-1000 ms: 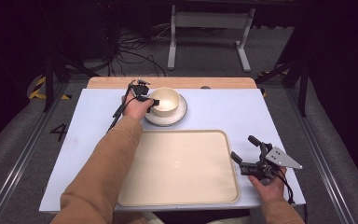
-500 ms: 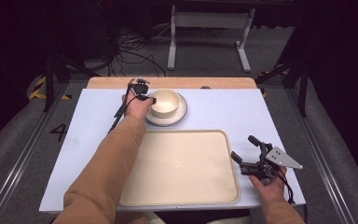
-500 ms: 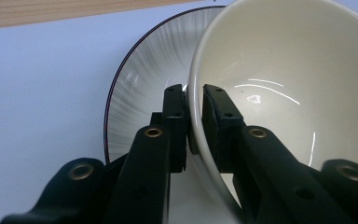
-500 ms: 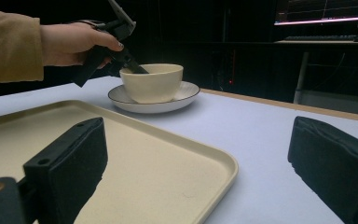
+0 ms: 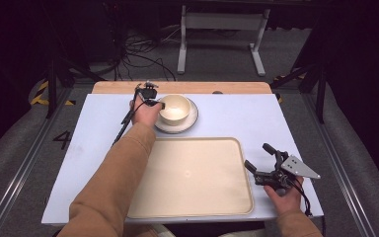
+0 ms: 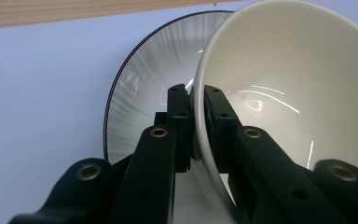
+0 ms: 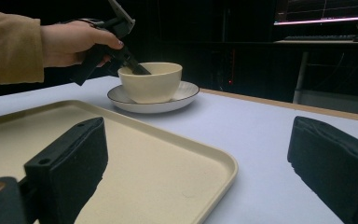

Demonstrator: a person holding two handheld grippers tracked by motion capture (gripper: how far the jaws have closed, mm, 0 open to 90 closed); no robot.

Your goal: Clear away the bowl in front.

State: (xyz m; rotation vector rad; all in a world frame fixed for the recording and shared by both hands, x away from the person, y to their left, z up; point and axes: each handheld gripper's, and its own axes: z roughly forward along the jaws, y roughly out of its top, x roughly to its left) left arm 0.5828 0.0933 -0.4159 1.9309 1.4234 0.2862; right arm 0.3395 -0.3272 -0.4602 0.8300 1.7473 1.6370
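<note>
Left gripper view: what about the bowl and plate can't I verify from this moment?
- Cream ceramic bowl: its base and far rim are cut off by the frame edges.
- Grey striped plate: mostly hidden behind the bowl.
- Left gripper: whether it has lifted the bowl cannot be told.

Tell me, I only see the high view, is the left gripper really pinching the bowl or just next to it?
Observer: Pinching it. In the left gripper view the left gripper has one jaw inside the bowl and one outside, shut on its rim.
Operator: Is the bowl sitting flat on the plate?
Observer: In the right gripper view its base looks to rest on the plate, upright; I cannot tell if it is lifted at all.
Operator: Does the plate have a pattern?
Observer: Yes, fine grey lines fanning out and a thin dark edge.
Operator: And the other gripper?
Observer: The right gripper is open, jaws wide apart, holding nothing, looking across a corner of the tray.
</note>
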